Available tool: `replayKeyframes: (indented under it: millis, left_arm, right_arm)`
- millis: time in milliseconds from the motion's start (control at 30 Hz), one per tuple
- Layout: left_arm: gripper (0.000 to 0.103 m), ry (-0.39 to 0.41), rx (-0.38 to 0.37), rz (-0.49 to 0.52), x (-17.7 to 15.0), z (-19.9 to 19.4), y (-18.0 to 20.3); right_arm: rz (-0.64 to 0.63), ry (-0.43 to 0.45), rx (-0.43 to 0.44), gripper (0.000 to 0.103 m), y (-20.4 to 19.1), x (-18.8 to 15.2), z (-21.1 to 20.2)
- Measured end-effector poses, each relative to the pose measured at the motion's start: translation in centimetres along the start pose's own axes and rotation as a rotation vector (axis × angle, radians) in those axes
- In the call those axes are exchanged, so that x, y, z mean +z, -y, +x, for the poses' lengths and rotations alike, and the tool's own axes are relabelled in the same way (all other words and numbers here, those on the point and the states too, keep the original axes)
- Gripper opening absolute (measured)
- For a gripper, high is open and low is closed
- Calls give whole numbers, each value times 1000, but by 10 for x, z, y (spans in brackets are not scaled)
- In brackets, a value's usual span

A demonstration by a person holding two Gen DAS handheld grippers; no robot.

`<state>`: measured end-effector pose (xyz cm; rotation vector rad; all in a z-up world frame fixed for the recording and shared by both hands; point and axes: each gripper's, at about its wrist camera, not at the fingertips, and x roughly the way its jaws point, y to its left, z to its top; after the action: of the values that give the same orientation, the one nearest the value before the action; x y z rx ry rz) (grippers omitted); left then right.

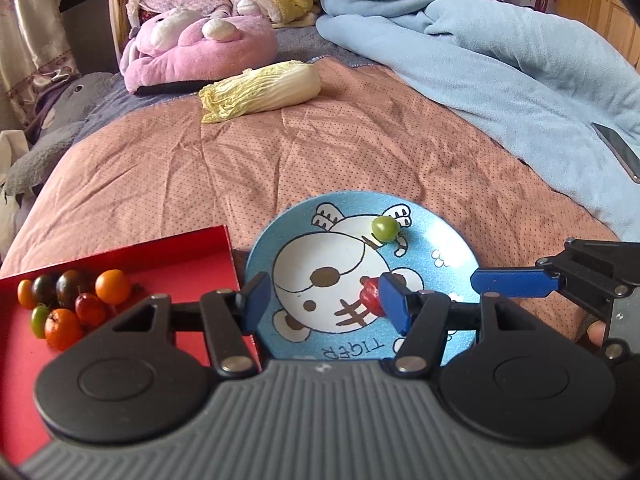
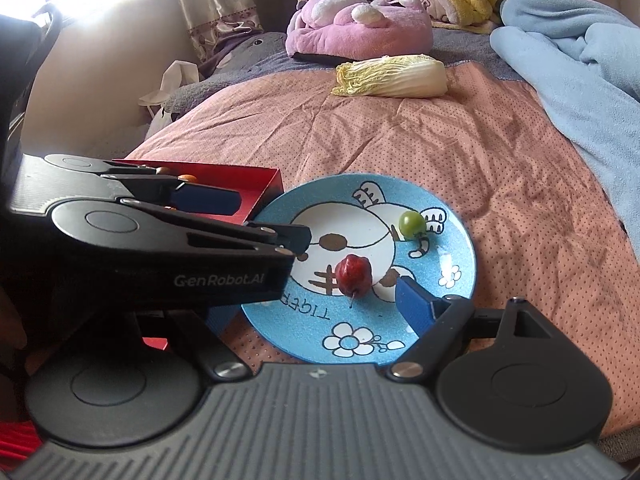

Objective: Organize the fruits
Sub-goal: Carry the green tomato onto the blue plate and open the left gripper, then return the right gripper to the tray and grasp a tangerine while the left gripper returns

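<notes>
A blue cartoon plate (image 1: 448,240) lies on the salmon quilt. On it are a green tomato (image 1: 385,230) and a small red fruit (image 1: 370,294) with a stem. My left gripper (image 1: 325,302) hangs open over the plate's near left. The red fruit rests on the plate beside its right finger (image 1: 394,306), partly hidden by it. A red tray (image 1: 120,250) on the left holds several orange, dark, red and green cherry tomatoes (image 1: 72,300). My right gripper (image 2: 320,312) is open above the plate's (image 2: 460,292) near edge, the red fruit (image 2: 354,274) ahead of it; its left finger is hidden behind the left gripper (image 2: 272,220).
A napa cabbage (image 1: 260,92) lies farther back on the quilt. Behind it sit a pink plush (image 1: 200,48) and a yellow one. A light blue blanket (image 1: 500,60) covers the right side, with a phone (image 1: 618,150) on it. A grey plush (image 1: 52,136) lies at the left edge.
</notes>
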<state>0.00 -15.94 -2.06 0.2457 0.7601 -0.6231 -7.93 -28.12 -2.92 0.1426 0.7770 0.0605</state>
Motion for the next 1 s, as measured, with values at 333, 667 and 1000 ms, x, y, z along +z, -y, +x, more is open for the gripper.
replayKeyframes:
  millis: [333, 667, 1000]
  left_arm:
    - [62, 6, 30, -27, -6, -14, -26]
    - [62, 16, 67, -89, -8, -32, -66]
    - [62, 19, 145, -140, -21, -43, -110]
  right_arm:
    - [-22, 4, 16, 87, -17, 9, 3]
    - [-55, 8, 62, 87, -45, 28, 14]
    - [-82, -6, 99, 87, -69, 35, 30]
